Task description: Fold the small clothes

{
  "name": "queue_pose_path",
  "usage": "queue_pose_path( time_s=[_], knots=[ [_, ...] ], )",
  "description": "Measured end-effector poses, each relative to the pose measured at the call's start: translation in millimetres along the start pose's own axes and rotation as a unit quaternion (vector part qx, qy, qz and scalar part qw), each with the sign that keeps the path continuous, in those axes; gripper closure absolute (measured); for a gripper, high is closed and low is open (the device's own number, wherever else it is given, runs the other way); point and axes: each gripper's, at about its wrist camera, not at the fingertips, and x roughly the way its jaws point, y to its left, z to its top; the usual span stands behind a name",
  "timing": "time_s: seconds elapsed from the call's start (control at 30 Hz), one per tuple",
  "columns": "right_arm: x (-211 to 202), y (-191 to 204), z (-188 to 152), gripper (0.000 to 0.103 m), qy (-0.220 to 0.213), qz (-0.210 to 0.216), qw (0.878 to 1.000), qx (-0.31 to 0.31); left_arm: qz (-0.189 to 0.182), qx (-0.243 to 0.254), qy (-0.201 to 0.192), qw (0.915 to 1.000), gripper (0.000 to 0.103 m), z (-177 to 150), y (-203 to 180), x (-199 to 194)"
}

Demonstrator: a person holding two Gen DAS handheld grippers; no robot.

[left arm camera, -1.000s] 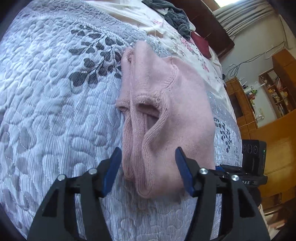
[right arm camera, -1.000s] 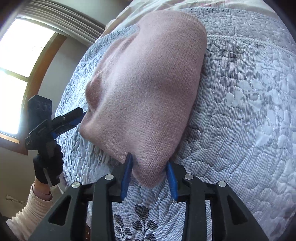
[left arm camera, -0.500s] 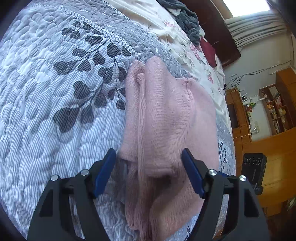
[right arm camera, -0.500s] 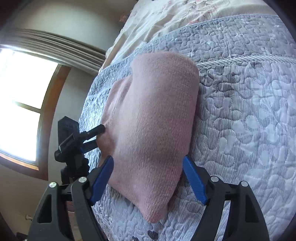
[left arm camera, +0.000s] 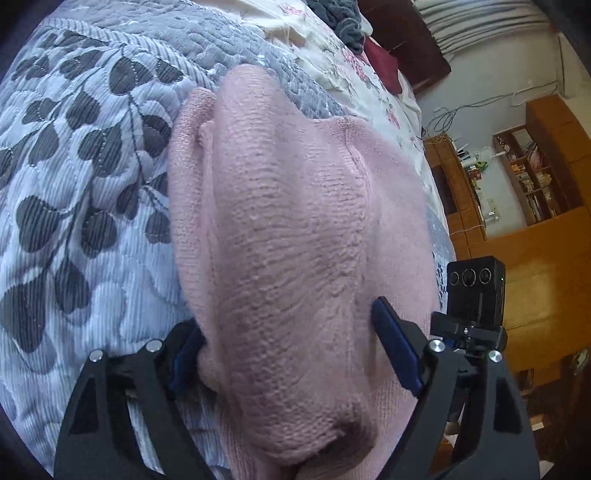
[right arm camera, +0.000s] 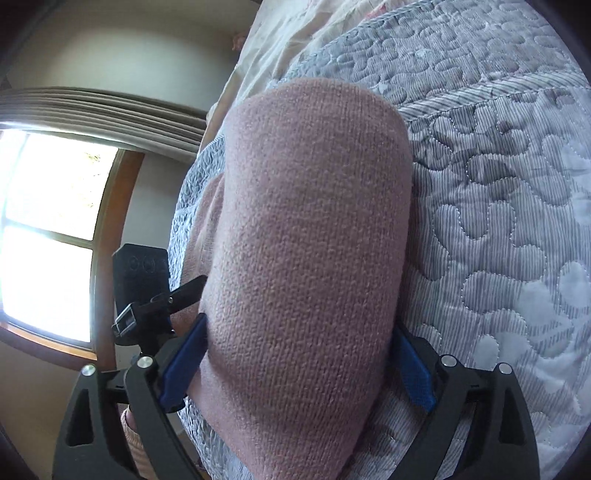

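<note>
Blue pads sit nearest you in both wrist views, and between them lies the pink knit garment [left arm camera: 280, 236]; your left gripper [left arm camera: 291, 354] has its fingers spread wide, one pad half tucked under the garment's left edge, the other pad [left arm camera: 395, 350] lying bare against the knit on the right, so the folded bulk fills the gap without being pinched; whether the pads actually press the cloth you cannot tell from here. Your right gripper [right arm camera: 295, 365] stands the same way, fingers wide apart, its left pad [right arm camera: 183, 363] beside one edge of the garment [right arm camera: 306, 258] and its right pad partly hidden behind the other edge; the knit bulges up between them.

The garment lies folded on the grey quilted bedspread [left arm camera: 74, 184], a thick rounded bundle with a ribbed seam running along it in the left view and a smooth plain face in the right view; dark leaf prints mark the quilt just left of it. Just past the bundle in each view you see the other gripper at the garment's opposite side, with its black camera block [left arm camera: 474, 286].

Farther off, a cream floral sheet [left arm camera: 332, 55] covers the bed beyond the quilt, with a dark grey cloth [left arm camera: 340, 18] heaped on it; wooden shelves [left arm camera: 535, 173] stand against the far wall; in the right view a bright window [right arm camera: 48, 236] with a wooden frame sits under a pleated curtain.
</note>
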Motion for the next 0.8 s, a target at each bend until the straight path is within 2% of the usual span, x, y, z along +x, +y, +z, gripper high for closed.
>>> queue_pose_path(
  time_s=[0.07, 0.17, 0.2, 0.27, 0.37, 0.5, 0.67, 0.8],
  knots=[
    [0.0, 0.3, -1.1, 0.022, -0.009, 0.008, 1.000, 0.003, -0.011, 0.005, -0.004, 0.9999, 0.045, -2.8, -2.0, 1.8],
    [-12.2, 0.9, -5.4, 0.039, -0.019, 0.034, 0.999, 0.008, -0.048, -0.008, -0.023, 0.9986, 0.052, -11.3, -1.9, -2.3],
    [-18.2, 2.3, -7.9, 0.041, -0.021, 0.042, 0.999, 0.009, -0.060, -0.013, -0.030, 0.9976, 0.053, -15.1, -3.2, -4.6],
    [-30.9, 9.3, -15.0, 0.042, -0.023, 0.039, 0.999, -0.003, -0.093, -0.025, -0.040, 0.9946, 0.054, -27.9, -8.5, -8.3],
    [-58.6, 15.8, -30.6, 0.042, -0.024, 0.034, 0.999, -0.015, -0.102, -0.011, -0.038, 0.9940, 0.055, -49.9, -32.4, -8.5],
    [-106.7, 14.3, -60.6, 0.043, -0.025, 0.027, 0.999, -0.025, -0.132, -0.005, -0.031, 0.9908, 0.055, -84.8, -71.6, -1.3],
    [-174.6, -6.1, -111.8, 0.042, -0.033, 0.016, 0.999, -0.014, -0.145, 0.017, -0.017, 0.9892, 0.055, -131.7, -128.1, 18.9],
    [-207.3, -28.1, -149.7, 0.042, -0.037, 0.006, 0.999, 0.008, -0.138, 0.033, -0.001, 0.9899, 0.055, -165.6, -163.0, 42.1]
  ],
)
